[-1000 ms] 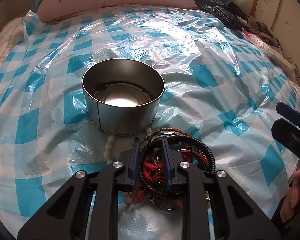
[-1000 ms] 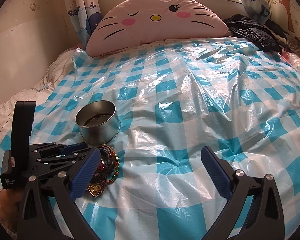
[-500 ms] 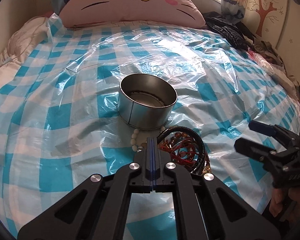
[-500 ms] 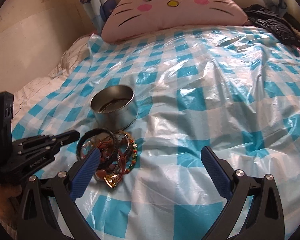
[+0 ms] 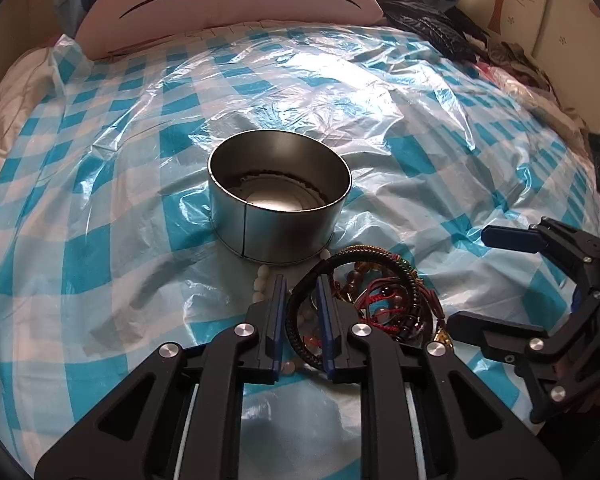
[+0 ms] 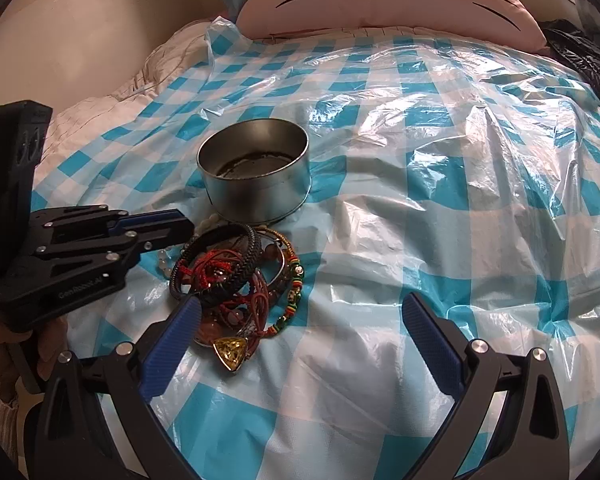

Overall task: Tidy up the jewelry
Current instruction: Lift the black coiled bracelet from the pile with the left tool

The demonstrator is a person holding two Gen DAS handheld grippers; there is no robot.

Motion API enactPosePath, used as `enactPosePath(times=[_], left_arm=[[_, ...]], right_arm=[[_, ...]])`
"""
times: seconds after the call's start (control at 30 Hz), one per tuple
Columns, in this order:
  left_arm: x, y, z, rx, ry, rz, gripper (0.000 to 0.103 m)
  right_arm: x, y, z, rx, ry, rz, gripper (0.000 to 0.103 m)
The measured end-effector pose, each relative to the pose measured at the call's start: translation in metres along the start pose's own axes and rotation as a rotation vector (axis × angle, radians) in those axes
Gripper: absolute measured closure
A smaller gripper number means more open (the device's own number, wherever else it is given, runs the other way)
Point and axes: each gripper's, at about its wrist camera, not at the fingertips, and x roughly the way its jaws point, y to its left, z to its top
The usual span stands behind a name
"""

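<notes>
Fingers of left gripper [image 5: 302,304] reopened from fully closed, straddling black braided bracelet [image 5: 296,316] without pinching; right gripper [image 6: 300,320] gaped wide, empty, now nearer pile

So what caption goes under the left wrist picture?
Left hand-held gripper straddles a black braided bracelet in the jewelry pile beside the round metal tin.

Tin's [image 5: 278,216] contents — too dim

A tangled heap of jewelry [image 6: 240,276], with black braided bangles, red cords, beaded strands and a gold triangular pendant [image 6: 229,349], lies on the bed just before an open, round metal tin [image 5: 278,196], upright.
</notes>
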Motion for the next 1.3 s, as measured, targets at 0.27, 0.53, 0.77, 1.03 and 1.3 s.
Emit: enactPosePath(times=[0.27,0.53,0.77,1.03,1.3], left_arm=[[0.023,-0.008,0.004,0.065,0.033,-0.013,0.091],[-0.021,0.017,-0.013,-0.125,-0.062,-0.023,0.096],[-0.041,0.036,-0.031,-0.222,-0.092,-0.026,0.095],[-0.048,0.047,-0.039,-0.252,-0.105,-0.024,0.095],[-0.049,0.048,-0.037,-0.256,-0.113,-0.028,0.095]], right_arm=[[0.001,-0.008,0.001,0.031,0.005,0.021,0.006],[0.003,0.007,0.001,-0.034,0.017,0.072,0.007],[0.013,0.005,0.004,-0.031,0.045,0.102,0.023],[0.028,-0.001,0.016,-0.029,0.052,0.132,0.044],[0.039,0.006,0.023,-0.090,0.055,0.166,0.069]])
